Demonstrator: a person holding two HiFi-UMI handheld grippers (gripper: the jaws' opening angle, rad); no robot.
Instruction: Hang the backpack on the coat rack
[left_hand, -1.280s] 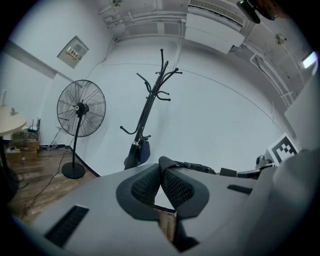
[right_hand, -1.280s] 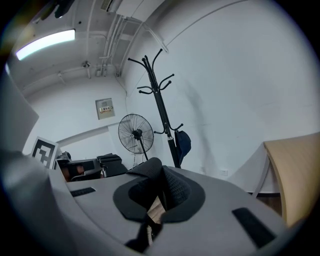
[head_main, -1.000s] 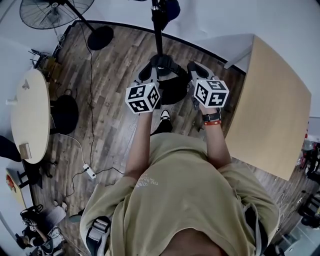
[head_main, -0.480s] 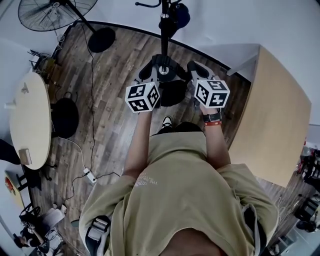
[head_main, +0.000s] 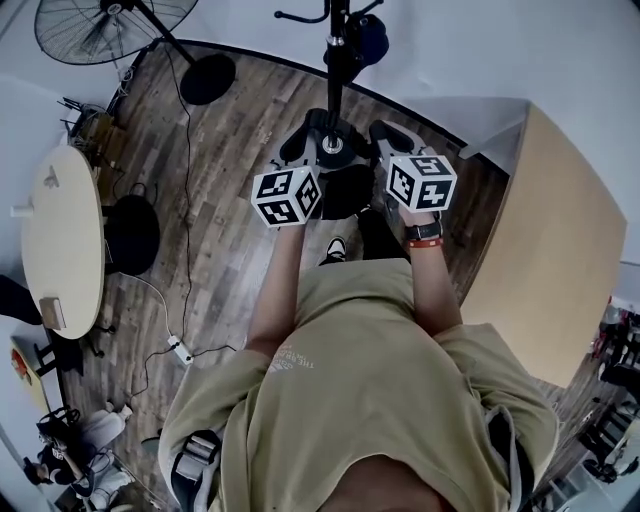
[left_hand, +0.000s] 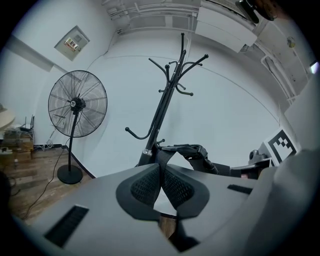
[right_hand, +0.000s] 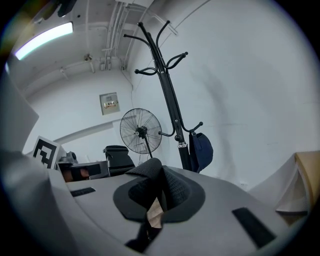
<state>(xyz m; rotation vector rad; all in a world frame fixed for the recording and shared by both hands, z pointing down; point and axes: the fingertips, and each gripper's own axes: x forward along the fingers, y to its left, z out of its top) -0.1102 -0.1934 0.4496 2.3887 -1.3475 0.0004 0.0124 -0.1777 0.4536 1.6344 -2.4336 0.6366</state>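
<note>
Backpack (head_main: 346, 192): body mostly hidden under left gripper (head_main: 298, 150) and right gripper (head_main: 388, 145) in head view. Coat rack (head_main: 337, 60): top cut off at upper edge. Dark blue item (right_hand: 201, 149) hanging there, possibly a cap.

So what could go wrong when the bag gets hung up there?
1. The left gripper and right gripper each pinch only a thin strap, so the backpack might slip out on the way up.
2. A dark cap hangs on a low hook of the coat rack. The bag could knock it off.
3. The rack is a thin pole, so a bag hung on one side might make it wobble.
</note>
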